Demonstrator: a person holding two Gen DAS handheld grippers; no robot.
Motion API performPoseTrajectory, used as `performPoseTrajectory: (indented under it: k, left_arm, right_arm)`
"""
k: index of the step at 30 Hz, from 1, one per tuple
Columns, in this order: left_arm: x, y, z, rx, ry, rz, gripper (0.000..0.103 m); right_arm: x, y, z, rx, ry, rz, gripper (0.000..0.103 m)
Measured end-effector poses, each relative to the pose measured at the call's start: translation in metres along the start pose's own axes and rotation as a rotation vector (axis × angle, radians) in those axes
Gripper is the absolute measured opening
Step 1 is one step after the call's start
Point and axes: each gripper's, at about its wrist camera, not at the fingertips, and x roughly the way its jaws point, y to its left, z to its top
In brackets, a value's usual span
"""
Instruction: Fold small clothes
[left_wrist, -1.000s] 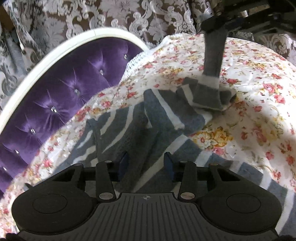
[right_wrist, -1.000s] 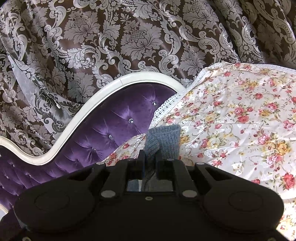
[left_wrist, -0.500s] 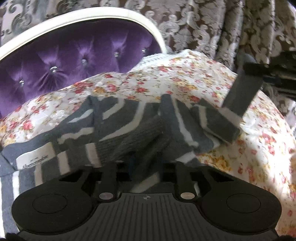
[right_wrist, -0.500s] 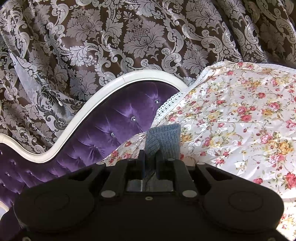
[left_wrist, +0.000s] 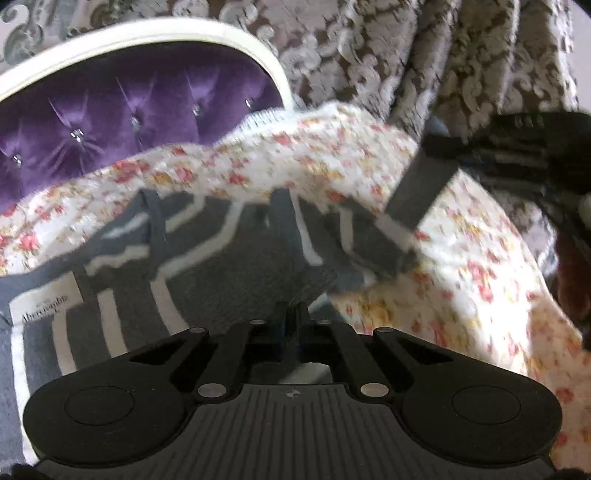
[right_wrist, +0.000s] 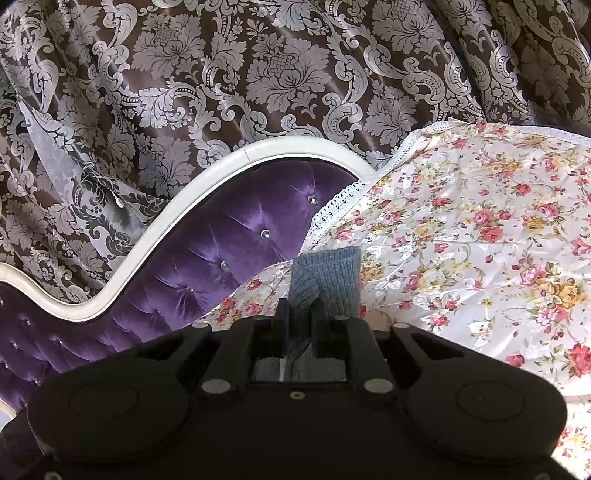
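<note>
Left wrist view: my left gripper (left_wrist: 293, 314) jaws pinched tight on the grey striped sweater (left_wrist: 229, 266), mid-frame on the floral bedspread (left_wrist: 480, 295) | right gripper (left_wrist: 436, 142) upper right, gripping its lifted sleeve | right wrist view: right gripper (right_wrist: 300, 314) jaws nearly closed on grey-blue knit cuff (right_wrist: 327, 277), lower centre.

Left gripper (left_wrist: 293, 314): matte black housing, ribbed centre plate bearing a small round crosshair mark, two round side caps, silver rivets on the linkage bars. Right gripper (right_wrist: 300, 314): same black housing and rivets, with blue pads noted on the fingers (right_wrist: 283, 325). Pad colour on the left gripper is probably blue; blur prevents confirmation.
</note>
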Motion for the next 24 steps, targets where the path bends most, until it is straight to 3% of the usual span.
performPoseTrajectory:
  k: [2,4,9,17,24]
  left_arm:
    - [0.001,0.001,-0.004,0.01,-0.001,0.041,0.009]
    - [-0.002,0.006,-0.006,-0.03,-0.013,0.037,0.04]
    - [-0.025,0.018,-0.004,-0.185,-0.105,-0.073,0.079]
    - [-0.062,0.025,-0.018,-0.233,-0.191,-0.028,0.08]
    - [-0.065,0.046,-0.051,-0.32,-0.149,-0.017,0.082]
  right_arm:
    - [0.0,0.001,-0.001,-0.01,0.005,0.001,0.021]
    - [0.001,0.003,-0.001,-0.019,0.011,0.012,0.021]
    - [0.005,0.016,-0.004,-0.076,0.043,0.092,0.021]
    - [0.008,0.071,-0.021,-0.196,0.1,0.296,0.021]
    - [0.031,0.115,-0.068,-0.359,0.27,0.376,0.026]
